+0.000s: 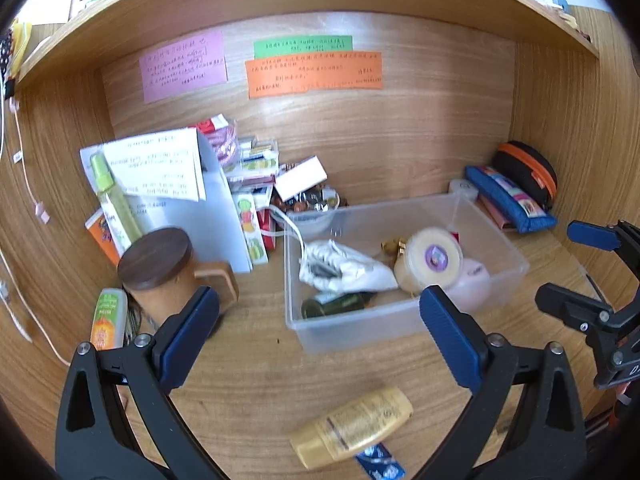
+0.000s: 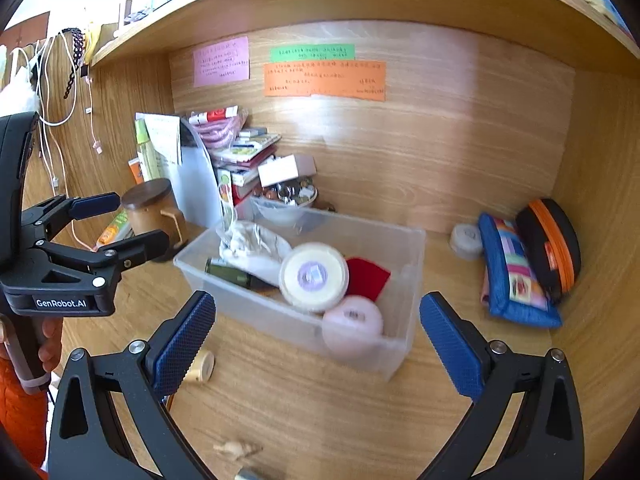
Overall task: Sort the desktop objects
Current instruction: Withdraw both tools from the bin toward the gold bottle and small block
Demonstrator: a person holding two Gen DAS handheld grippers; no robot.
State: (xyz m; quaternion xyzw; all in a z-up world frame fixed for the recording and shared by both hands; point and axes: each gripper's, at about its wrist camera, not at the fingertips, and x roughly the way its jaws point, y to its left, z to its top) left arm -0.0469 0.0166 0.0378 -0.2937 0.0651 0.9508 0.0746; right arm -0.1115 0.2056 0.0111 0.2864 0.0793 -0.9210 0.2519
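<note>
A clear plastic bin (image 1: 404,322) (image 2: 404,248) stands mid-desk. It holds a white pouch (image 1: 344,268), a dark green bottle (image 1: 336,304), a cream round jar (image 1: 432,260) (image 2: 314,276), a pink round jar (image 2: 352,322) and a red item (image 2: 368,278). A yellow tube (image 1: 356,426) lies on the desk in front of the bin, between my left gripper's fingers. My left gripper (image 1: 320,332) is open and empty; it also shows in the right wrist view (image 2: 120,220). My right gripper (image 2: 316,340) is open and empty, just in front of the bin.
A wooden lidded mug (image 1: 160,272), an orange tube (image 1: 108,320), papers, a spray bottle and stacked boxes crowd the left back. A blue pouch (image 2: 516,276), a black-orange case (image 2: 548,244) and a small grey round tin (image 2: 466,240) lie right. A small cream object (image 2: 200,366) lies near my right gripper's left finger.
</note>
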